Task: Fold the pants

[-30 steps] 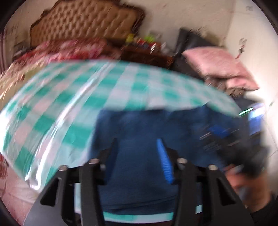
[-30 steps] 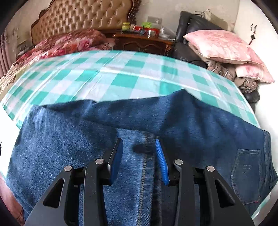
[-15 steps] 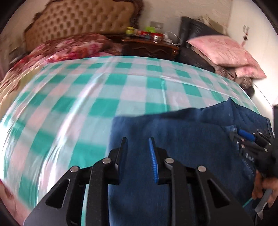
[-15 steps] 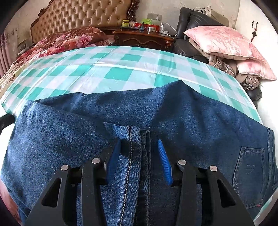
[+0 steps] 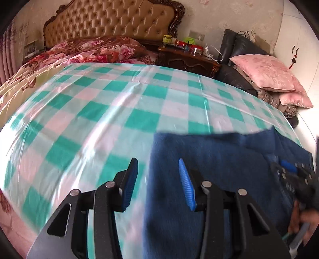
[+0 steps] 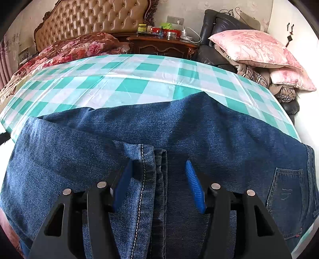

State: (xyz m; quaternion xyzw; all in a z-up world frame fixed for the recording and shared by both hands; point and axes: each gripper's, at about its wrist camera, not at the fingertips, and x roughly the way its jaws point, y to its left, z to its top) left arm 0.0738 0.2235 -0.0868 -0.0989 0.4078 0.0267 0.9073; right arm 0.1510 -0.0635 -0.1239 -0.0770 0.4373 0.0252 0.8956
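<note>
I count one pair of jeans (image 6: 199, 127) spread on one checked cloth (image 6: 127, 83). One back pocket (image 6: 287, 191) shows on the denim. I have two grippers in play: the left gripper (image 5: 157, 175) and the right gripper (image 6: 159, 179), each with two blue pads. Behind the cloth I see one tufted headboard (image 6: 95, 18), one floral quilt (image 6: 75, 47), one dark nightstand (image 6: 161, 45) and two pink pillows (image 6: 257, 47), stacked. The small jars and bottles on the nightstand are too small for me to count.
</note>
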